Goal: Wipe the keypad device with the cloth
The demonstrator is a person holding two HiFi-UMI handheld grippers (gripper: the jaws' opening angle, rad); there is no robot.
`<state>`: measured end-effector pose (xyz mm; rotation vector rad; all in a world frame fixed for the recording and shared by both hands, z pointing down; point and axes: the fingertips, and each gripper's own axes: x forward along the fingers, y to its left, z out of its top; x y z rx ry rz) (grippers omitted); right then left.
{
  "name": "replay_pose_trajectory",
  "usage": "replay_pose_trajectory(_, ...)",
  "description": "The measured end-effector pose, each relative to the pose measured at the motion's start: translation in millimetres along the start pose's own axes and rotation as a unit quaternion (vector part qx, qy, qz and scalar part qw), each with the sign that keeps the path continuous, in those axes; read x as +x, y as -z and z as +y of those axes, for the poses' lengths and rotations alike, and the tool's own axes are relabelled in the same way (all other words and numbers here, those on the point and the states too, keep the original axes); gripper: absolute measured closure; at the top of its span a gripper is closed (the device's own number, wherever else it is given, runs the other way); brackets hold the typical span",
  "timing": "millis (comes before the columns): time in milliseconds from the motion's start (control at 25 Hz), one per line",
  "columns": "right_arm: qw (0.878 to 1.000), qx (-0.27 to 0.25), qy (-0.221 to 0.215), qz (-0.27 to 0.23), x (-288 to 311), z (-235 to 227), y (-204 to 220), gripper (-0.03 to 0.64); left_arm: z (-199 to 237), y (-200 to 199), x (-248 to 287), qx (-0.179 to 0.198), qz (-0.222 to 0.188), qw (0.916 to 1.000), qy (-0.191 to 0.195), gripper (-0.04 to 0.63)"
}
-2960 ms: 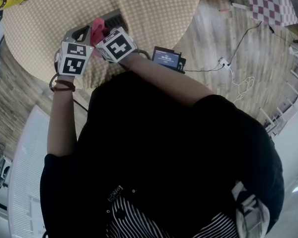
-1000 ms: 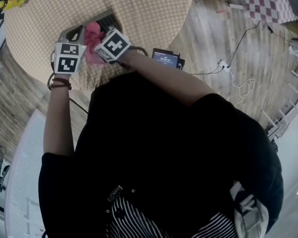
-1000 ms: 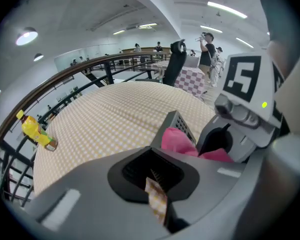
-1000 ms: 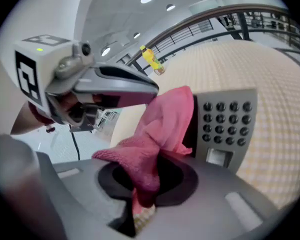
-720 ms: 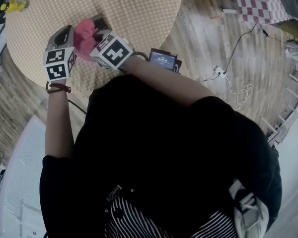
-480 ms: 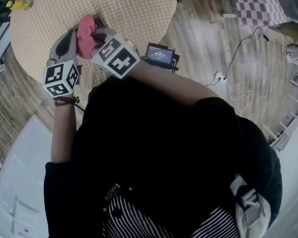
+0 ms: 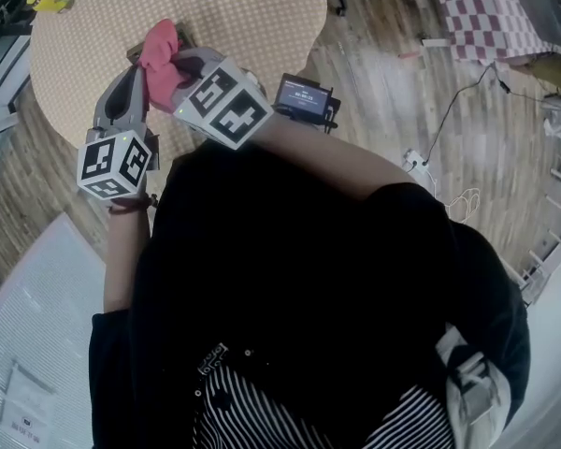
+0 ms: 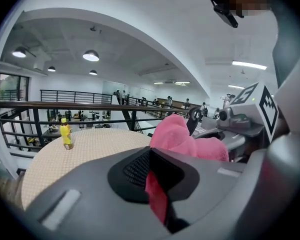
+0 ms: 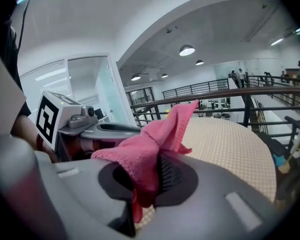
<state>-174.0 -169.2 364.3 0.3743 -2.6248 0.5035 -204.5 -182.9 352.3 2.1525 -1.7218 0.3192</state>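
Note:
A pink cloth [image 7: 159, 50] is bunched between both grippers, held up above the near edge of the round woven table [image 7: 243, 7]. My left gripper [image 7: 136, 68] is shut on one end of the cloth [image 8: 185, 139]; a pink strip shows between its jaws. My right gripper [image 7: 182, 64] is shut on the other end of the cloth [image 9: 150, 144]. Both gripper views look out level across the hall, away from the tabletop. Of the keypad device [image 7: 181, 37] only a dark corner shows behind the cloth.
A yellow bottle [image 7: 49, 0] stands at the table's far left edge and also shows as the bottle [image 8: 65, 133]. A small screen device [image 7: 302, 94] sits just off the table's right side, by my right forearm. Cables run over the wooden floor [image 7: 430, 129].
Both grippers have lifted the cloth off the keypad device and drawn it up toward the person. The device was partly in view on the table and is now almost hidden.

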Motion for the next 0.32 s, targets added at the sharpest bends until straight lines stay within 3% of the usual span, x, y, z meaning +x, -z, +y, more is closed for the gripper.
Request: replay_pose_trajectory(320,1.0,0.008,-0.014,0.001,-14,3,15,0.555,-22,2,-8,0.01,-0.001,0.9999,-0.01,0.592)
